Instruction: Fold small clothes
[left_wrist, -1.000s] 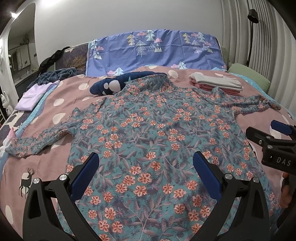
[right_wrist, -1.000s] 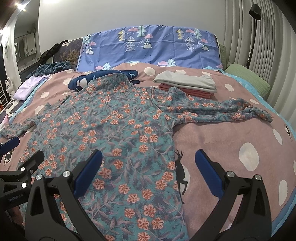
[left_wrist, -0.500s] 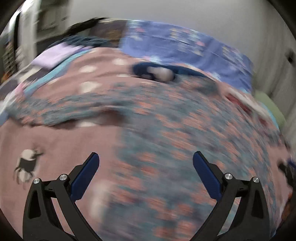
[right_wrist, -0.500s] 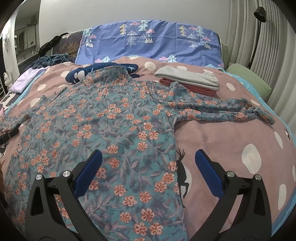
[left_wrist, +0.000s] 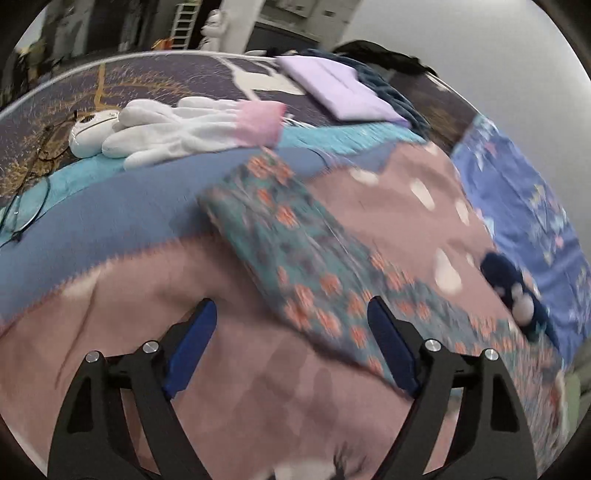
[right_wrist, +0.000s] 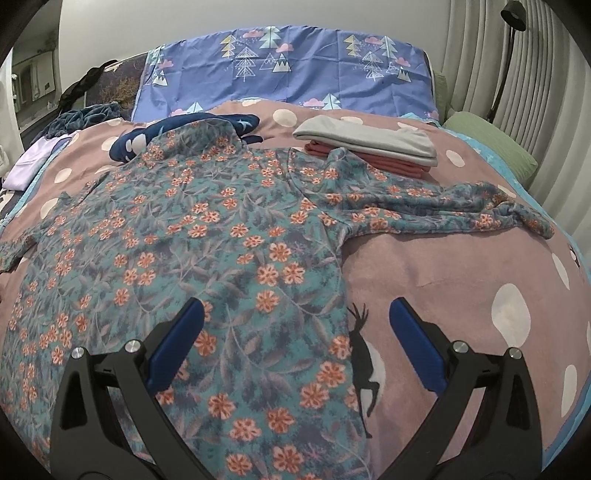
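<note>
With the floral top (right_wrist: 192, 236) spread flat on the bedspread (right_wrist: 443, 280), our left gripper (left_wrist: 291, 347), jaws just narrowing but empty, nears its left sleeve (left_wrist: 280, 236), our right gripper (right_wrist: 295, 343) hovers wide; we risk pinching bedspread along with cloth.

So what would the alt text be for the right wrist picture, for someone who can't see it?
A teal shirt with orange flowers lies spread flat on a pink spotted bedspread, one long sleeve stretched to the right. The open right claw frames the shirt's lower side edge, touching nothing. Behind sit a stack of folded clothes and a blue tree-print pillow.
</note>
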